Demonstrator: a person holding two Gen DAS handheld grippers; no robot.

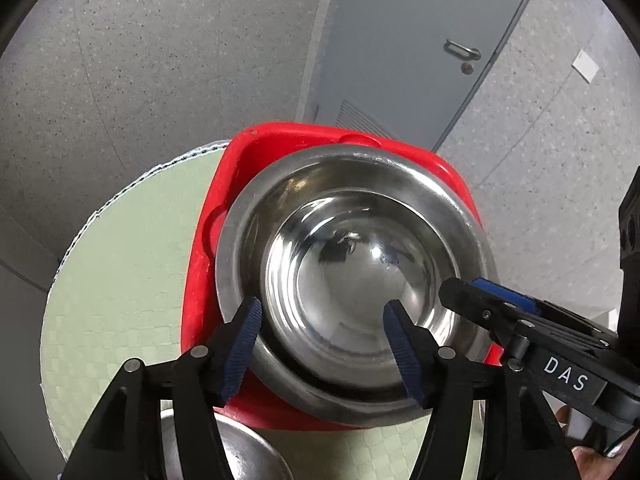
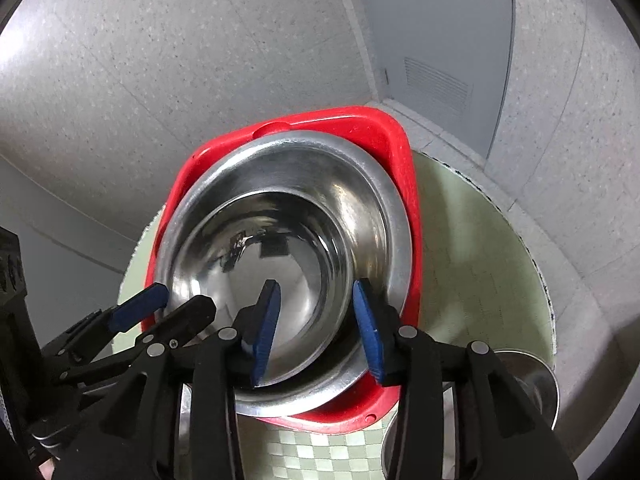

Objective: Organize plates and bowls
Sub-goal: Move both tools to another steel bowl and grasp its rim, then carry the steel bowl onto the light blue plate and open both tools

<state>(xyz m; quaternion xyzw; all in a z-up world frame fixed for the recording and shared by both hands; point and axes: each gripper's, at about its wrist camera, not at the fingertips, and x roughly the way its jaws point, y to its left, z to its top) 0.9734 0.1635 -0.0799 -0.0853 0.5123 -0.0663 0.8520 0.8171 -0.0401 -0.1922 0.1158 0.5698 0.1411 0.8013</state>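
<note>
Steel bowl (image 1: 352, 264): polished, mirror-bright, nested inside a wider steel bowl (image 1: 240, 216) in a red tub (image 1: 200, 280) on the green checked round worktop (image 1: 120, 260). Left gripper (image 1: 320, 344) and right gripper (image 2: 316, 328): fingers apart, straddling the near rim, unclamped.

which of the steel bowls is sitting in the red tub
The large steel bowl between both grippers, resting in the red tub. The other steel bowl sits on the green mat outside it.

Glossy steel bowl (image 1: 352, 264), shiny red plastic tub (image 1: 280, 140), matt woven checked mat (image 1: 120, 280)
</note>
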